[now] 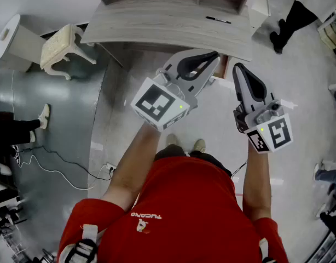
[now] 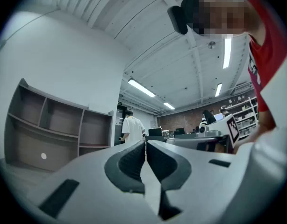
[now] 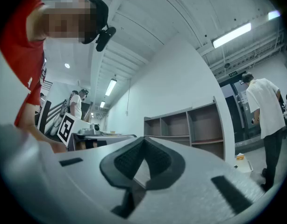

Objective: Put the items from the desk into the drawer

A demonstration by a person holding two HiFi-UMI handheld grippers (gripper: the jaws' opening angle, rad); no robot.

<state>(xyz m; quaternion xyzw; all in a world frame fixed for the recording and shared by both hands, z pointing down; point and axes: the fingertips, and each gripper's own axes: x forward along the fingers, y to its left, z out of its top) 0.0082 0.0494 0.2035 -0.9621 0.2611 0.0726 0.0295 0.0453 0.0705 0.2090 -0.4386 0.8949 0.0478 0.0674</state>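
Observation:
A grey wooden desk (image 1: 157, 21) runs across the top of the head view, and a black pen (image 1: 218, 19) lies on it towards the right. My left gripper (image 1: 213, 56) is held up just in front of the desk's near edge, jaws together and nothing between them. Beside it my right gripper (image 1: 237, 67) is also shut and empty. In the left gripper view the left gripper (image 2: 145, 144) aims upward at the ceiling, pads touching. The right gripper (image 3: 143, 139) in its own view likewise points up. No drawer can be made out.
A cream stool (image 1: 64, 45) stands left of the desk, and cables (image 1: 53, 169) trail over the floor. A person's legs (image 1: 291, 18) are at the top right. A grey shelf unit (image 2: 50, 129) and a person in a white shirt (image 3: 265, 111) show in the gripper views.

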